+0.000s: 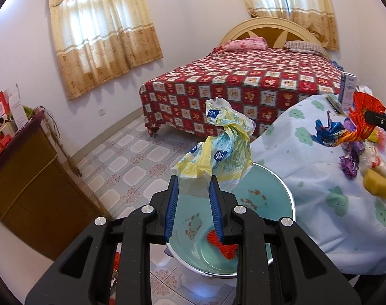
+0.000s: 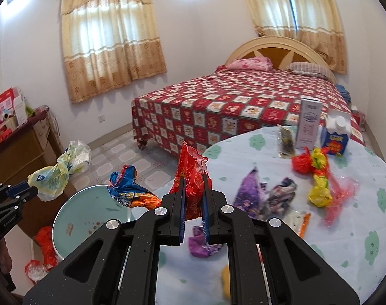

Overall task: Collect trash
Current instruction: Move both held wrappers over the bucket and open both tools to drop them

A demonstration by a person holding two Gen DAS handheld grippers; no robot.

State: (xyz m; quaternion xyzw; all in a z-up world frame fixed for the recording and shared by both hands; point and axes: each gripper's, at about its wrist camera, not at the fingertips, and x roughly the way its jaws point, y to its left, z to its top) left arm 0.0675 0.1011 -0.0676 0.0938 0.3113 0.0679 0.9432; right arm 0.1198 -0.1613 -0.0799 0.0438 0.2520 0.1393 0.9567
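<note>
My left gripper point(image 1: 194, 181) is shut on a crumpled yellow, white and blue plastic bag point(image 1: 219, 142), held above a pale green basin point(image 1: 274, 178) on the floor; the same plastic bag point(image 2: 56, 172) shows at the left of the right wrist view. A red scrap point(image 1: 224, 246) lies inside the basin. My right gripper point(image 2: 194, 180) is shut on a red foil wrapper point(image 2: 190, 172), from which a blue and orange wrapper point(image 2: 128, 188) hangs toward the basin point(image 2: 73, 218). More trash lies on the table: purple wrappers point(image 2: 248, 193), a red and yellow bundle point(image 2: 317, 175).
The round table point(image 2: 307, 249) carries a cloud-print cloth, a tall white box point(image 2: 308, 124), a blue carton point(image 2: 335, 137) and a yellow sponge point(image 1: 378, 185). A bed point(image 1: 243, 86) with a red checked cover stands behind. A wooden cabinet point(image 1: 27, 183) is at left. Red bags point(image 2: 44, 251) lie on the floor beside the basin.
</note>
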